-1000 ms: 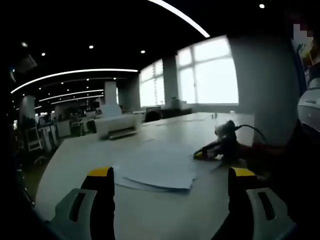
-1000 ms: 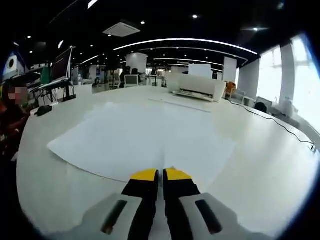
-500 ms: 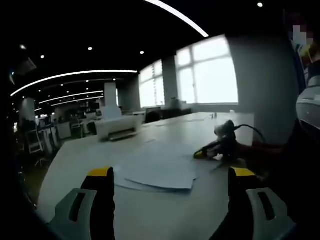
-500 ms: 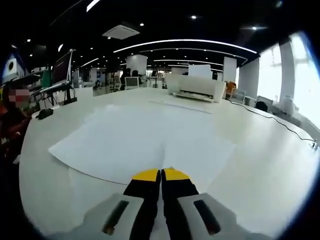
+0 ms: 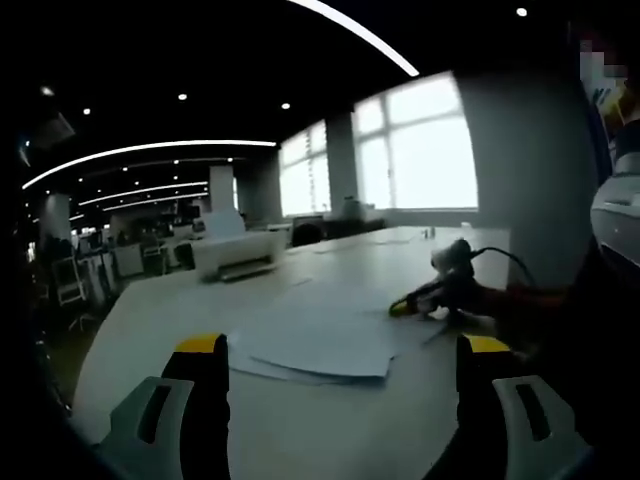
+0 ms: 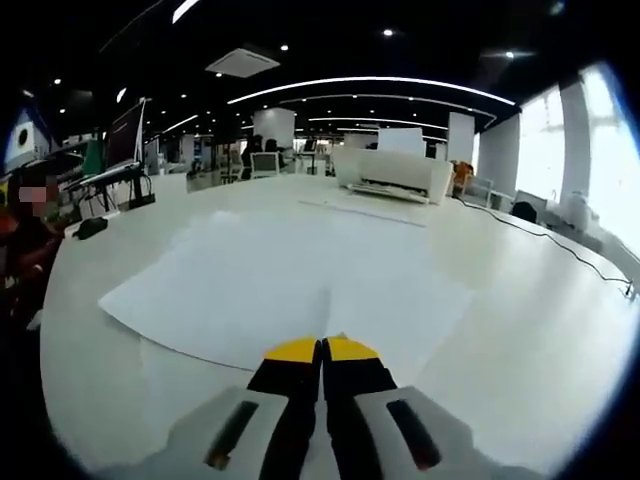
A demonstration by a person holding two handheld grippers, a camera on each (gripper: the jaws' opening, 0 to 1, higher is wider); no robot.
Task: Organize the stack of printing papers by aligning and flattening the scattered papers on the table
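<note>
1. White printing papers (image 6: 290,280) lie in a loose, fanned stack on the pale table (image 6: 540,340), their edges out of line with each other.
2. From my right gripper (image 6: 322,350) I see its 2 yellow-tipped jaws pressed together, tips at the near edge of the sheets; I cannot tell whether a sheet is pinched between them.
3. My left gripper (image 5: 340,345) has its jaws spread wide, 1 at each side of the view, with nothing between them, hovering just short of the near edge of the papers (image 5: 315,335).
4. In the left gripper view the right gripper (image 5: 425,297) sits at the right side of the stack, its yellow tip touching the paper edge, with a dark cable trailing behind it.
5. Far across the table stands a white desktop printer (image 6: 390,172), also visible from the left gripper (image 5: 238,252), well apart from the papers.
6. Bright windows (image 5: 420,145) light the far wall.
</note>
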